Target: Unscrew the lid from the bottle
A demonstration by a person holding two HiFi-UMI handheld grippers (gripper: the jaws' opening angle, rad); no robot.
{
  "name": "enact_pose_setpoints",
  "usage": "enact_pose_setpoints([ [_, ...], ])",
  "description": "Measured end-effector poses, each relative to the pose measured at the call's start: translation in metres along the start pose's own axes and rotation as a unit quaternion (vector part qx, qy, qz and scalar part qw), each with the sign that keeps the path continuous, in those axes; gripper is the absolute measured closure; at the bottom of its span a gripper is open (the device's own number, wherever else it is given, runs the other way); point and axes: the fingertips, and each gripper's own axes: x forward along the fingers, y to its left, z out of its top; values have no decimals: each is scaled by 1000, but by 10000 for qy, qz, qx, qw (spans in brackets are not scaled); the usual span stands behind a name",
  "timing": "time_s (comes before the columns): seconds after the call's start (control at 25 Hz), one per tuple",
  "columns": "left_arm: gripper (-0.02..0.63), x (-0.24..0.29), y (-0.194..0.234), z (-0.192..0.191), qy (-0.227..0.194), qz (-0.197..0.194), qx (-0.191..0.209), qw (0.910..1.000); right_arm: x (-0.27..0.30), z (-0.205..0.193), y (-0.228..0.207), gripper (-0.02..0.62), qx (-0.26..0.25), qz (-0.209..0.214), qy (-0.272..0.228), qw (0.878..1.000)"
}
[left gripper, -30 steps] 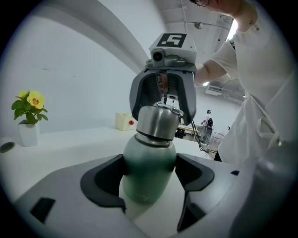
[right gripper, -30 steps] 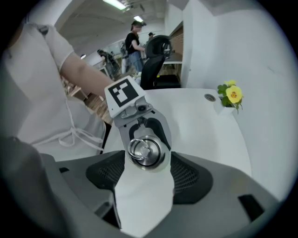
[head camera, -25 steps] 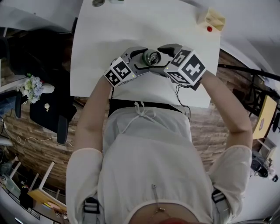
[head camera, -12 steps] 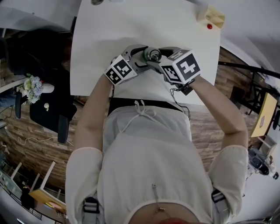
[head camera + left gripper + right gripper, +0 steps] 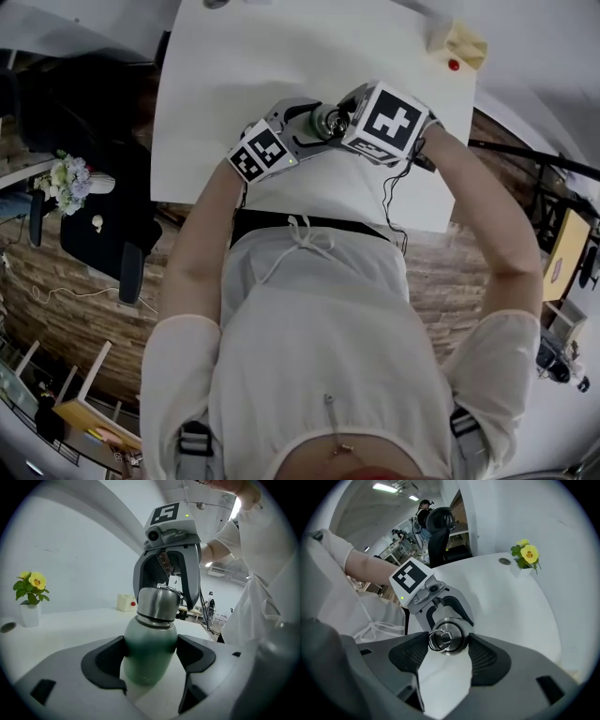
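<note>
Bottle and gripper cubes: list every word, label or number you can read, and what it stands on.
Nothing legible.
The bottle: faint mark low on the body, too small to read.
The lid: no print shows.
The left marker cube and right marker cube: black-and-white square patterns, no letters or numbers.

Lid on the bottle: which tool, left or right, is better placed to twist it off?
Right: the right tool clamps the steel lid from above; the left tool holds the green bottle.
</note>
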Motion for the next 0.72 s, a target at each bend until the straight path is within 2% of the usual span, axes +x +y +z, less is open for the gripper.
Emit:
enact_pose_setpoints([
  [0.24,247,0,0,0,-18,12,6,10000,0,-1,1,318,-141,-8,86,9999],
  [0.52,247,0,0,0,0,8,22,10000,-11,-8,-3,319,-576,-458,492,9961],
  [0.72,247,0,0,-1,9,8,25,10000,-21,-7,-3,319,-489,-461,344,9971],
])
